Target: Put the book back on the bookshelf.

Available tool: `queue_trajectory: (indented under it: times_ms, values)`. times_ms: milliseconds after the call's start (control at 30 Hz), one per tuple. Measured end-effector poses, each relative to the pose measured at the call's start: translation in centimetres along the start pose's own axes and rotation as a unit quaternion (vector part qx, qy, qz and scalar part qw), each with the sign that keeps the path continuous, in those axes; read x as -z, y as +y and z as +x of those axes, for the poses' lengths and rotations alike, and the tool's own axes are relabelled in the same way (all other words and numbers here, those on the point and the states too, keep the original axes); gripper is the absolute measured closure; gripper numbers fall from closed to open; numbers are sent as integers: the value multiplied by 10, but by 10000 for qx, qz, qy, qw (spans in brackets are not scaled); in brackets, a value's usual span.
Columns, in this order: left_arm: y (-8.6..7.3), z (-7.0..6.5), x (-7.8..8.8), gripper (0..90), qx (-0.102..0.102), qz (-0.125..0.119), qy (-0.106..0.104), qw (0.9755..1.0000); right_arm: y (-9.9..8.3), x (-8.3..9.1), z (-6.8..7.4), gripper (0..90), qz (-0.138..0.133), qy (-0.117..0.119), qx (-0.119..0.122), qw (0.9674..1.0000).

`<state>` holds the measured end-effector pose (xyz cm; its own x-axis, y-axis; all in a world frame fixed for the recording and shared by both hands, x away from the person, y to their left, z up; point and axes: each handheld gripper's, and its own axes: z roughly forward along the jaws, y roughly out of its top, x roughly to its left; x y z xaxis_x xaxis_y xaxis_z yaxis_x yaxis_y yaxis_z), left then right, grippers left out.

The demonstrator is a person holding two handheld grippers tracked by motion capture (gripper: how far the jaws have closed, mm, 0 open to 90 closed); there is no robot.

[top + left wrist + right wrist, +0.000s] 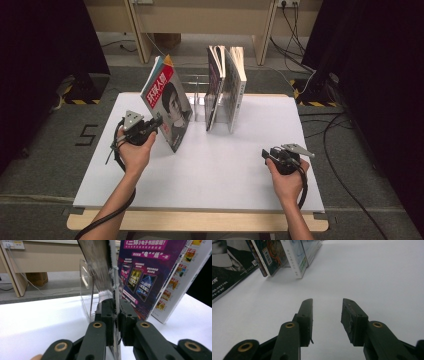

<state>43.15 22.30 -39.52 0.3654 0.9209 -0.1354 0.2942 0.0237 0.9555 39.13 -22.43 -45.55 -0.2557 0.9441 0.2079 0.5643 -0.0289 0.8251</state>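
A magazine with a red title and a face on its cover stands tilted on the white table, its top leaning left. My left gripper is shut on its lower left edge. In the left gripper view the thin magazine edge runs up from between my left gripper's black pads. My right gripper rests near the table's front right, open. Its jaws stand apart over bare table with nothing between them.
Two upright books lean together at the table's back middle beside a clear acrylic rack. The purple book cover and the rack's clear wall stand just behind the held magazine. Cables lie on the floor at right.
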Motion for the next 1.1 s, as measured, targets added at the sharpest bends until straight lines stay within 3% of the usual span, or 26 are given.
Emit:
queue_trajectory:
  times_ms: [133, 667, 800, 933, 1000, 1033, 1100]
  values:
    - [2, 1, -2, 820, 34, -24, 39, 10000, 0, 0, -1, 618, 6, -4, -6, 10000]
    - [6, -4, -6, 837, -151, -58, -38, 9999, -1, -1, -1, 617, 23, 3, -40, 10000]
    - [11, -3, -12, 817, -96, -155, -109, 9998, -1, -1, -1, 617, 29, 13, -49, 10000]
    - [27, 2, -17, 742, 122, -391, -71, 9991, -1, -1, -3, 616, 39, 14, -38, 10000]
    - [32, 3, -18, 742, 151, -393, -50, 9991, -1, -1, -3, 615, 42, 14, -47, 10000]
    - [36, 5, -22, 772, 274, -394, -81, 9988, 0, 0, -3, 615, 24, 7, -54, 10000]
    - [39, 4, -23, 811, 321, -390, -83, 9987, 0, 1, -4, 616, 21, 1, -78, 10000]
